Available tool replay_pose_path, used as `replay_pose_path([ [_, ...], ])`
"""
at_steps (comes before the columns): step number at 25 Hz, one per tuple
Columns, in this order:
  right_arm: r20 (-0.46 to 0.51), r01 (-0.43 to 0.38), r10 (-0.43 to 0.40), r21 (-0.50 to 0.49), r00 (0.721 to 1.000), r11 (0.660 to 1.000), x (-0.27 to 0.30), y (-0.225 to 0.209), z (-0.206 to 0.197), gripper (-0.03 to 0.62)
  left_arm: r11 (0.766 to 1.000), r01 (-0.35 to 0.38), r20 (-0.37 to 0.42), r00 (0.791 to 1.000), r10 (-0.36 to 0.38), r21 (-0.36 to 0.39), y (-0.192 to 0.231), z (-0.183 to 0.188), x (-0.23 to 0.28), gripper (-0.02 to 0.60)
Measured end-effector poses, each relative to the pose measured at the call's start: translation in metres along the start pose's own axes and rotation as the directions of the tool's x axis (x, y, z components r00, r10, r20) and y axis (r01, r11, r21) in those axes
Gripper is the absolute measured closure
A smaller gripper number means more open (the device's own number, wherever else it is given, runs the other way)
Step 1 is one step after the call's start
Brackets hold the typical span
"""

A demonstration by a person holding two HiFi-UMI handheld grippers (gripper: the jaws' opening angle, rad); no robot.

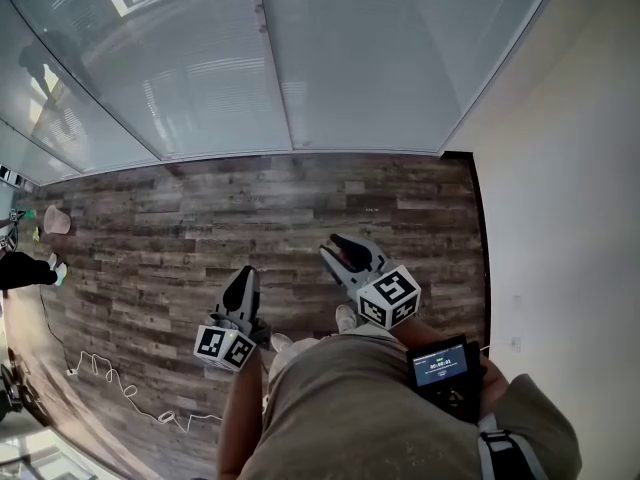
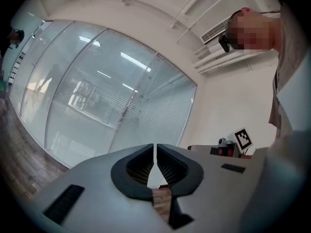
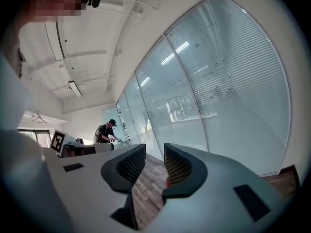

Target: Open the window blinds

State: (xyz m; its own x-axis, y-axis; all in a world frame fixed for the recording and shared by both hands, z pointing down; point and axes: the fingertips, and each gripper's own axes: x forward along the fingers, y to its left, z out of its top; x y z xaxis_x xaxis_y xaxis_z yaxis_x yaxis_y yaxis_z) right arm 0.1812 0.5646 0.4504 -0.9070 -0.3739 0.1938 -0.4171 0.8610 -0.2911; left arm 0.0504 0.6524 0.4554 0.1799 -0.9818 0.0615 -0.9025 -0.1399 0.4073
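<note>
This looks like an office interior: a long run of floor-to-ceiling glass panels (image 1: 200,58) with slatted blinds (image 3: 233,57) showing through them, a wood-plank floor (image 1: 200,228) and plain white walls (image 1: 560,168). The ceiling carries strip lights (image 3: 74,88) and an air-conditioning vent (image 2: 214,31) — a person (image 3: 106,131) stands far along the glass.

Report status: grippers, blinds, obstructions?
Left gripper shut, empty. Right gripper open, empty. Blinds down, untouched, ahead across floor. Cable lies left, off path.

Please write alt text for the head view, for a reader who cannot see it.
Seen from above, a person holds the shut left claw and the open, empty right claw over a wood-plank floor, facing a glass wall with closed blinds.
</note>
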Motion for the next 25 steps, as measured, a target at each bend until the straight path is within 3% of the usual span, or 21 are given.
replay_pose_path([
  [13, -0.014, -0.032, 0.033, 0.030, 0.999, 0.999, -0.035, -0.069, 0.000, 0.485, 1.000, -0.027, 0.012, 1.000, 0.027, -0.015, -0.046, -0.023, 0.058, 0.565],
  [20, -0.015, -0.024, 0.025, 0.052, 1.000, 0.998, -0.025, -0.094, 0.007, 0.485, 0.998, -0.055, 0.003, 0.998, 0.055, -0.035, -0.030, -0.022, 0.081, 0.565],
  [25, -0.025, -0.001, 0.003, 0.070, 1.000, 0.998, 0.000, -0.114, 0.007, 0.485, 0.993, -0.041, 0.026, 0.999, 0.044, -0.115, -0.002, -0.011, 0.107, 0.566],
])
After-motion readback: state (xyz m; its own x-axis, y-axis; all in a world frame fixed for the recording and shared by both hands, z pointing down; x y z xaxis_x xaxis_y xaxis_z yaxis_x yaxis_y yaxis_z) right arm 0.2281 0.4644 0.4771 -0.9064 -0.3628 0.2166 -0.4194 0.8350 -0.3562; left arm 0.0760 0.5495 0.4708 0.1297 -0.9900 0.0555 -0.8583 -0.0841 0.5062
